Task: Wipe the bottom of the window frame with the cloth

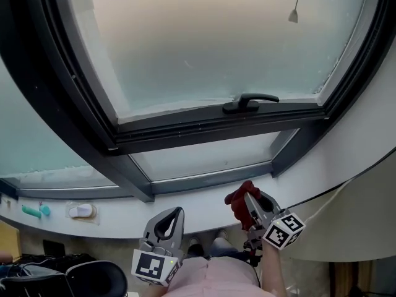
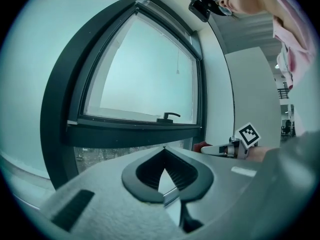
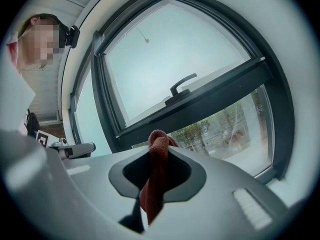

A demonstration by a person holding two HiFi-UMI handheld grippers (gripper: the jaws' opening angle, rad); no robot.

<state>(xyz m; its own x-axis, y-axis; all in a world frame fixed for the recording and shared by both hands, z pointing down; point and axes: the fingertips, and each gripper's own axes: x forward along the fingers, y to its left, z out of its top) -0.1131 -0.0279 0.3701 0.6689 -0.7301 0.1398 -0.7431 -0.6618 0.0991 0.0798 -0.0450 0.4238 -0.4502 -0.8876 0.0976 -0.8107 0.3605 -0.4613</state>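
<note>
Red cloth (image 1: 237, 198) is clamped in the right tongs (image 1: 250, 203), bunched above their tips and hanging down behind them, at about 5 o'clock in the head view. These tongs hover over the white sill (image 1: 111, 224), near the bottom rail of the dark window frame (image 1: 210, 179) at their 12 o'clock. At their 9 o'clock the left tongs (image 1: 176, 218) are clenched on nothing. A black handle (image 1: 250, 101) sits on the sash higher up

Left claw (image 1: 178, 212) and right claw (image 1: 252, 198) are grey plastic with black-and-white marker cubes (image 1: 284, 229). Person's wearing a pink top (image 1: 213, 280).
</note>
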